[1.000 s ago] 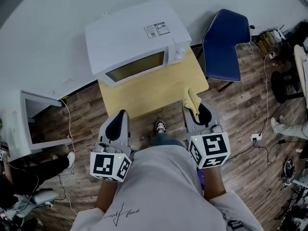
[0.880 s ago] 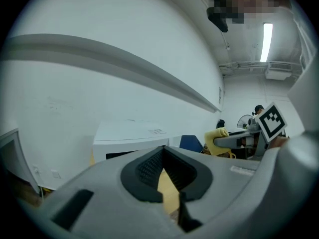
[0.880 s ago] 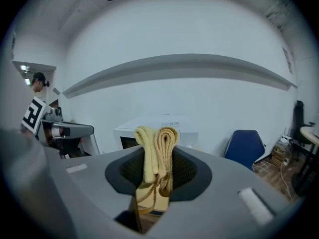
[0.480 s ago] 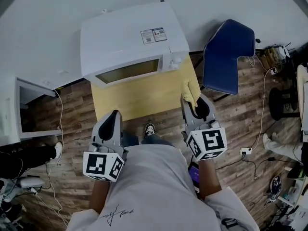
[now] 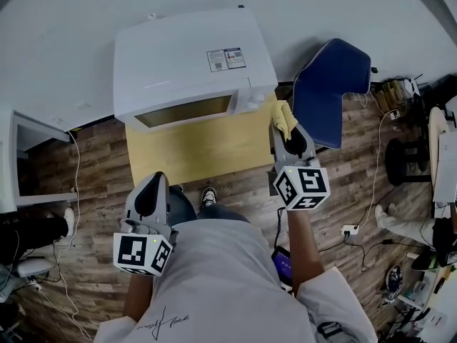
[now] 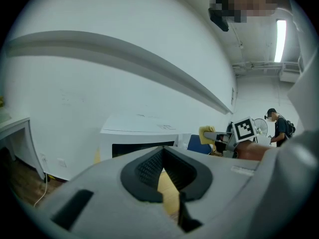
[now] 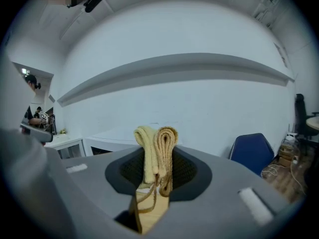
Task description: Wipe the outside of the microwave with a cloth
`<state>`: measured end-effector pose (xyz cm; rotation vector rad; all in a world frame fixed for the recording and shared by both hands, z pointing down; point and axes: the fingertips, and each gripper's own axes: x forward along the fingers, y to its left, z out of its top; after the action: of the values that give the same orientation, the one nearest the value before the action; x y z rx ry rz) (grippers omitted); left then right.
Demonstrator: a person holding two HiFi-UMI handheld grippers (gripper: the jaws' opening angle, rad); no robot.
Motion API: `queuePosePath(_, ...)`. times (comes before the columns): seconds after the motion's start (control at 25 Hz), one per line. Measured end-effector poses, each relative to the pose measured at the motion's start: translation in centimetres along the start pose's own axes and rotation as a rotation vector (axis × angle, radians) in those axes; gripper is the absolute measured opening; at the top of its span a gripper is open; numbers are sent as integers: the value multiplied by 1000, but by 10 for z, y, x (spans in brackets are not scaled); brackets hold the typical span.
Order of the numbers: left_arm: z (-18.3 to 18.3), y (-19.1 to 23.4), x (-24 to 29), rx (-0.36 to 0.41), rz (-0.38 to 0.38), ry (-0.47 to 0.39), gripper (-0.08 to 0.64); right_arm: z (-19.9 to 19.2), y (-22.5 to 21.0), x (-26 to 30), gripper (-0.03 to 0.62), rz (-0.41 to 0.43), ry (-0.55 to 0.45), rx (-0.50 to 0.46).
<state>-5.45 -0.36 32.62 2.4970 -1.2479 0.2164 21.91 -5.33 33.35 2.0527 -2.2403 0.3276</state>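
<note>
The microwave (image 5: 187,61) is a white box at the far side of a yellow tabletop (image 5: 193,148), its back close to the white wall and its dark door window facing the person. In the head view the right gripper (image 5: 285,123) reaches out over the tabletop's right edge. A folded yellow cloth (image 5: 283,114) is pinched at its tip, just beside the microwave's near right corner where the knobs are; whether the cloth touches the casing cannot be told. The left gripper (image 5: 153,183) hangs nearer the person, off the tabletop's near left corner and above the wooden floor (image 5: 86,191), well apart from the microwave. A blue chair (image 5: 330,88) stands to the right of the tabletop.

In the left gripper view the left gripper (image 6: 161,154) has its ribbed pads drawn together at the tips with nothing between them. Beyond them the microwave (image 6: 138,136) stands in the middle. To its right the right gripper (image 6: 213,135) holds the cloth (image 6: 205,133) up at about the height of the microwave's top.

In the right gripper view the right gripper (image 7: 157,158) is clenched on the cloth (image 7: 158,146), whose two rolled folds stick up past the jaw tips. The microwave (image 7: 112,142) shows low behind them on the left, and the blue chair (image 7: 252,152) on the right.
</note>
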Motion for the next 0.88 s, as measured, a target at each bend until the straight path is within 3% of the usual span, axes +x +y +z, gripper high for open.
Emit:
queuePosePath(0.2,-2,2,1,11,-26,18,-6,-12,-16,26,115,-37,-4,4)
queuePosePath(0.44,-5,12,-1,-43,0,14,-6,-24,-39,55,115,-111,-20,-1)
queuePosePath(0.64,-12,14,-4,-30,2,56,-6,-29,-48,65,115,-173,-44,-24)
queuePosePath(0.88,-13,14,3,-37,-9,70,-6,-31,-36,75,115,-164,-80,-24)
